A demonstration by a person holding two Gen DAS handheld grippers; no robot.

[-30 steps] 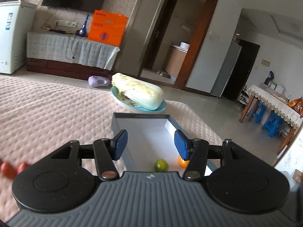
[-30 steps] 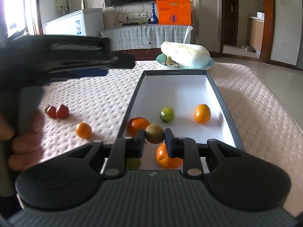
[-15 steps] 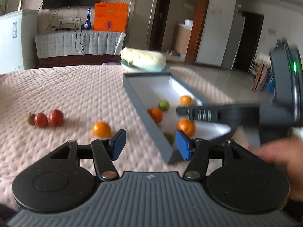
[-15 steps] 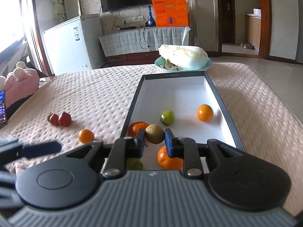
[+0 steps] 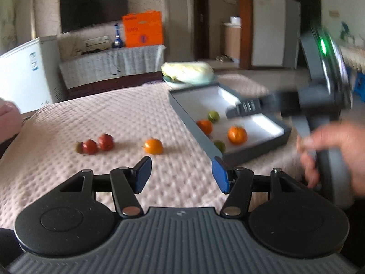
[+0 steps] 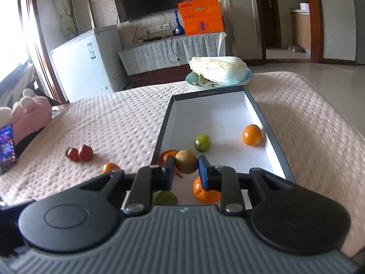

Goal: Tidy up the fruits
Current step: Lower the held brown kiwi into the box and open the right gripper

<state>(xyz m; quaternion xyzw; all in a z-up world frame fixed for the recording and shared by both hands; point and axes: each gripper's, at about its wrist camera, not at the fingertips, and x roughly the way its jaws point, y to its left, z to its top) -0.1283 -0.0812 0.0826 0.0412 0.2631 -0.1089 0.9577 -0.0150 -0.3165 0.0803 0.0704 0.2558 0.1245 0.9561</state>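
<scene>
A grey tray (image 6: 262, 111) with a white floor lies on the pink cloth and holds several oranges and green fruits. My right gripper (image 6: 186, 162) hovers over the tray's near end, shut on a round brown fruit (image 6: 186, 159). Left of the tray, a loose orange (image 5: 154, 146) and two small red fruits (image 5: 105, 141) lie on the cloth. My left gripper (image 5: 180, 167) is open with nothing between its blue pads, just short of that orange. In the left wrist view, the tray (image 5: 189, 111) is at the right, with a hand (image 5: 330, 148) holding the right gripper over it.
A cabbage (image 6: 219, 69) lies on a blue plate (image 6: 194, 81) beyond the tray's far end. A pink plush toy (image 6: 29, 114) and a phone (image 6: 6, 146) sit at the cloth's left edge. A white freezer (image 6: 86, 64) stands behind, off the table.
My left gripper has swung left, from over the tray to the cloth with the loose fruits, and has left the right wrist view. The right gripper keeps the brown fruit in place.
</scene>
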